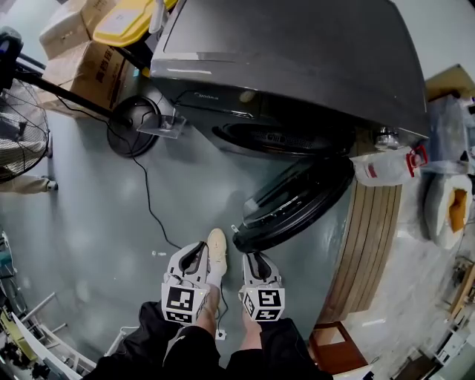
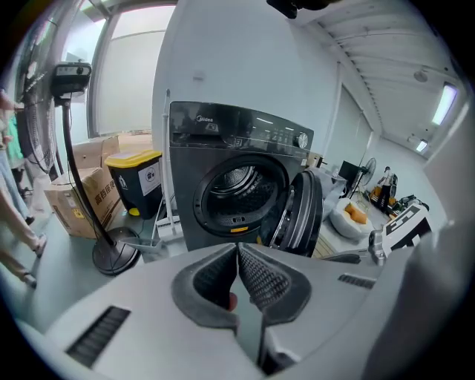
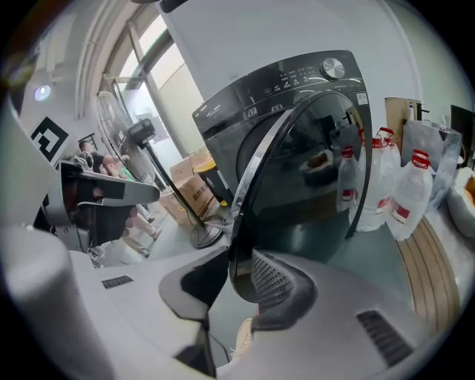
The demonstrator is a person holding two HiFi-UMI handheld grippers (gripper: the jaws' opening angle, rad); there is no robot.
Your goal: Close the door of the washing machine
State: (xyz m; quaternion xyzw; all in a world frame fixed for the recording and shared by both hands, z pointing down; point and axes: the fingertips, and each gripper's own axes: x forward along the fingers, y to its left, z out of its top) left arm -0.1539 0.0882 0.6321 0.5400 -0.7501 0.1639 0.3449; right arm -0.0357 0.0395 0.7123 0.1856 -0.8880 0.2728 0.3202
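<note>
A dark grey front-loading washing machine [image 1: 297,59] stands ahead with its round drum opening [image 1: 282,137] uncovered. Its round black door [image 1: 297,200] is swung out toward me, hinged on the right. In the right gripper view the door [image 3: 312,171] fills the middle, and its free edge runs down between the pads of my right gripper [image 3: 239,260], which is shut on that edge. In the head view the right gripper [image 1: 252,260] sits at the door's near tip. My left gripper [image 1: 197,256] hangs beside it, left of the door. Its tips [image 2: 237,249] meet with nothing between them.
A standing fan's round base [image 1: 133,125] and its cable [image 1: 152,208] lie on the floor to the left of the machine. Cardboard boxes [image 1: 89,67] and a yellow-lidded bin [image 1: 126,18] stand behind. White bottles [image 1: 386,167] and a wooden slat board [image 1: 371,245] are at the right.
</note>
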